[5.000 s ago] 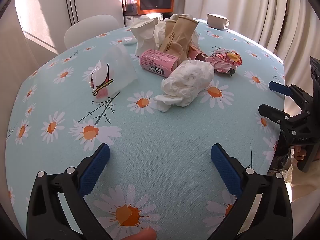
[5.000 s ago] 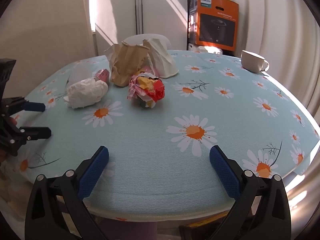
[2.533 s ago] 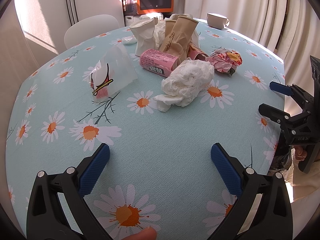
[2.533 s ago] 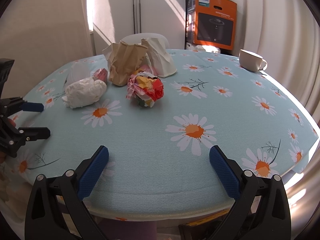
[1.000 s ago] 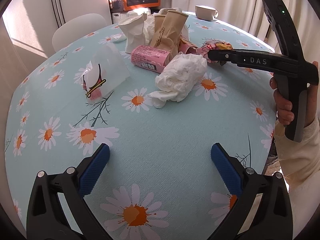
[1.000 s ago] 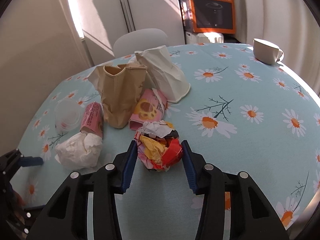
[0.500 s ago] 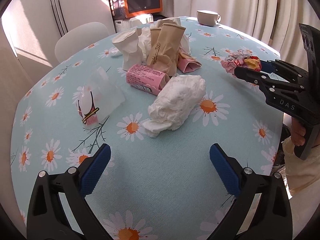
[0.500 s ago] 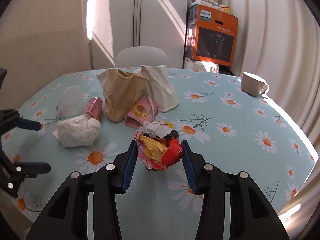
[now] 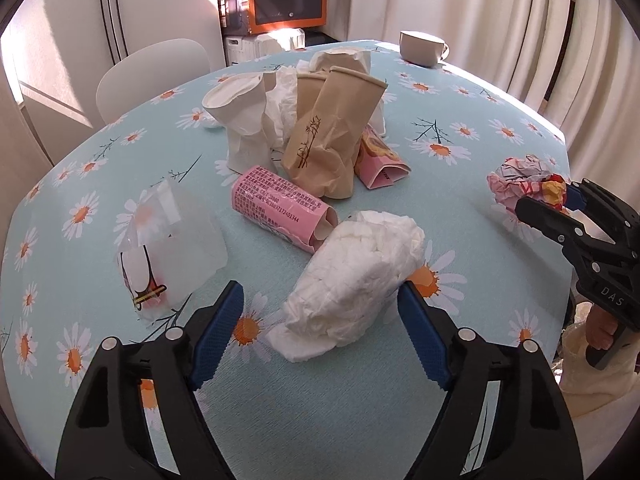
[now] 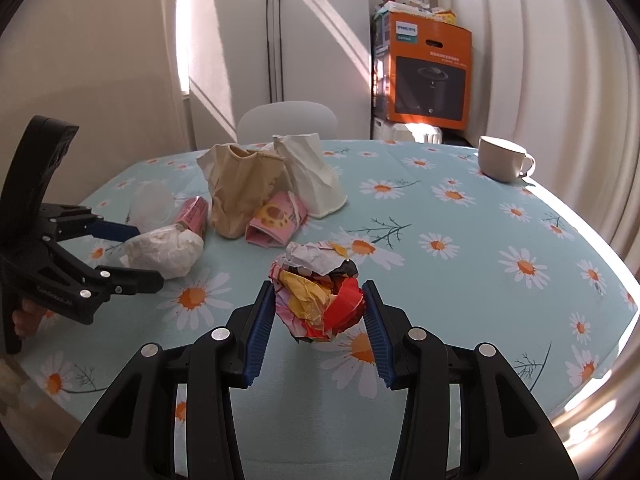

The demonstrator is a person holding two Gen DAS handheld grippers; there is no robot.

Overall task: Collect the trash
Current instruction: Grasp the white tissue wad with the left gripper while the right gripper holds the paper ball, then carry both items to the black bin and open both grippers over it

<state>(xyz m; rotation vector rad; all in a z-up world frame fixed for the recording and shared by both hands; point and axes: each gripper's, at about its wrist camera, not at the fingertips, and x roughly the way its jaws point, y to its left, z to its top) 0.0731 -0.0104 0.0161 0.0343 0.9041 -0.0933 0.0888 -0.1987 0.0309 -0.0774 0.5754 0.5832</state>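
Observation:
My right gripper [image 10: 319, 304] is shut on a crumpled red, yellow and white wrapper ball [image 10: 316, 290] and holds it above the daisy tablecloth; the ball also shows in the left wrist view [image 9: 522, 184]. My left gripper [image 9: 320, 312] is open, its blue fingers on either side of a white crumpled tissue wad [image 9: 356, 272], not squeezing it. Behind the wad lie a pink roll [image 9: 280, 210], a crushed brown paper cup [image 9: 332, 140], a crushed white paper cup [image 9: 244, 120], a pink carton [image 9: 380, 160] and a clear plastic cup [image 9: 168, 244].
A cream mug [image 10: 502, 158] stands at the table's far right. A white chair [image 10: 288, 122] stands behind the table, an orange appliance box [image 10: 426, 76] beyond it. Curtains hang to the right. The table edge [image 10: 592, 376] curves close on the right.
My right gripper closed on the wrapper ball and lifted it back from the pile. My left gripper has moved forward and narrowed, so the tissue wad now lies between its fingers.

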